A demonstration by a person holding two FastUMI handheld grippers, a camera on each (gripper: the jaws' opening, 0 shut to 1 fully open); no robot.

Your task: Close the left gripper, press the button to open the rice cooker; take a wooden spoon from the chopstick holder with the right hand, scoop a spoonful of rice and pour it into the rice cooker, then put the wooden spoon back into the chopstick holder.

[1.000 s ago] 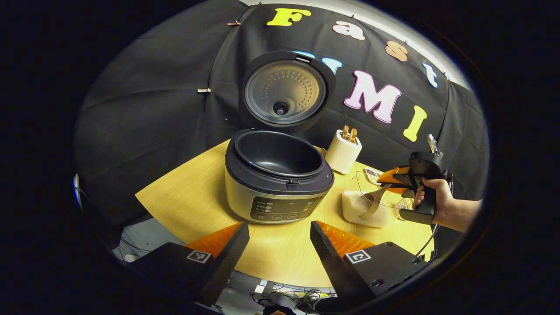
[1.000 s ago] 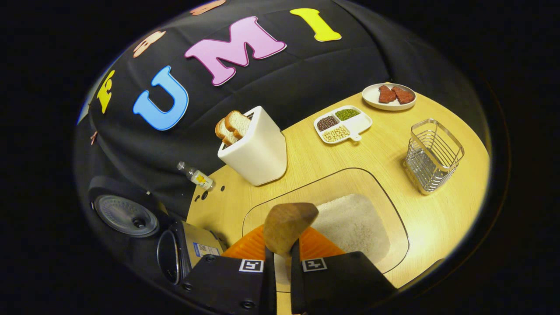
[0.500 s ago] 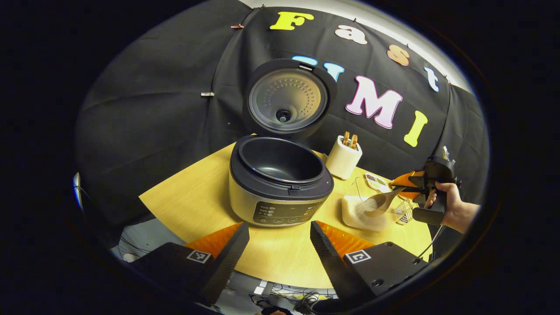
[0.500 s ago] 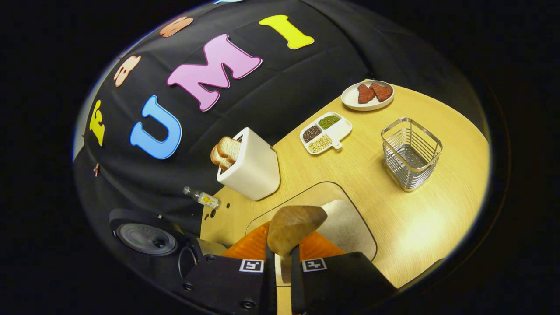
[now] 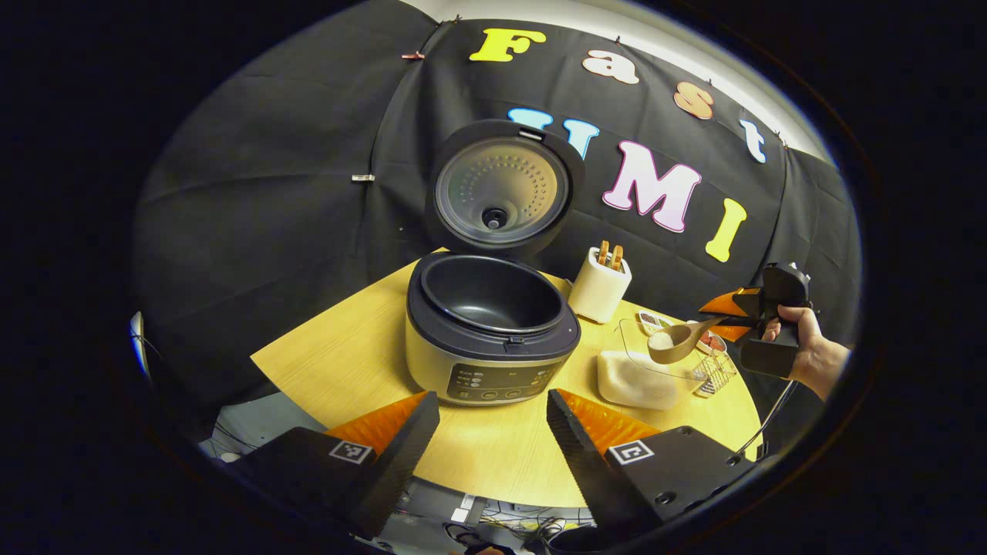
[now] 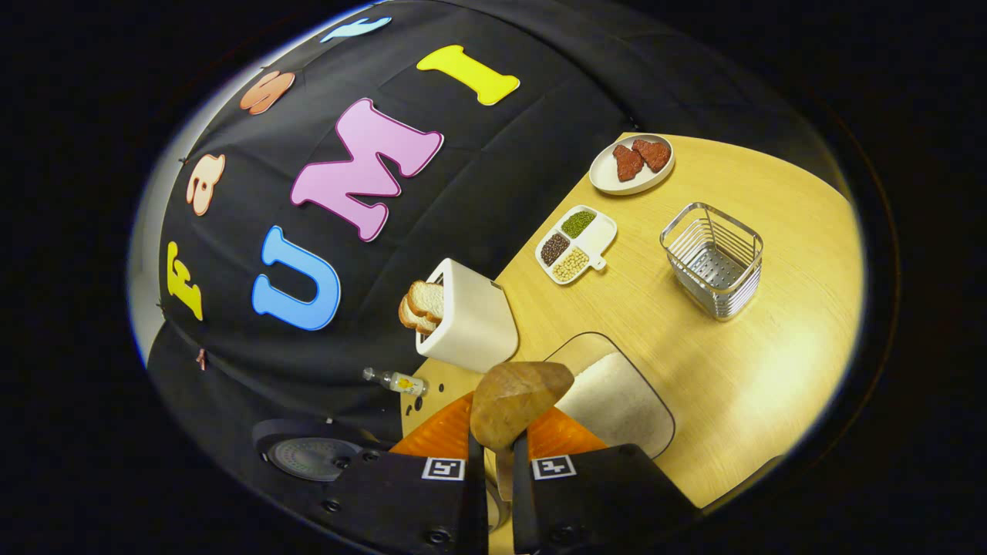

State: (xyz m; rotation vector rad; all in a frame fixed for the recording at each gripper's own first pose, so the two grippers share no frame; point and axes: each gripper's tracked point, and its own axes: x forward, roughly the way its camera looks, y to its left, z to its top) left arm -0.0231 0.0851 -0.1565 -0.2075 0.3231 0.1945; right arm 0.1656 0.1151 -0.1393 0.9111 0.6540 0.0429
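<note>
The rice cooker (image 5: pixel 493 339) stands mid-table with its lid (image 5: pixel 500 185) raised and the dark inner pot bare. My left gripper (image 5: pixel 492 398) hovers open in front of its control panel. Off to the right, a hand holds my right gripper (image 5: pixel 725 316), shut on the wooden spoon (image 5: pixel 678 341). The spoon's bowl carries rice and hangs above the clear rice container (image 5: pixel 638 378). In the right gripper view the spoon (image 6: pixel 515 399) sticks out between the fingers of my right gripper (image 6: pixel 503 432), over the rice container (image 6: pixel 617 401). The wire chopstick holder (image 6: pixel 713 258) stands further right.
A white toaster (image 6: pixel 472 317) with bread slices sits between the cooker and the rice container. Behind are a divided dish of beans (image 6: pixel 577 245), a plate of meat (image 6: pixel 631 163) and a small bottle (image 6: pixel 397 381). The table's front edge (image 5: pixel 493 489) lies under my left gripper.
The right gripper has lifted the spoon out of the rice container with rice in its bowl and risen. My left gripper has stayed open and drawn back slightly from the cooker.
</note>
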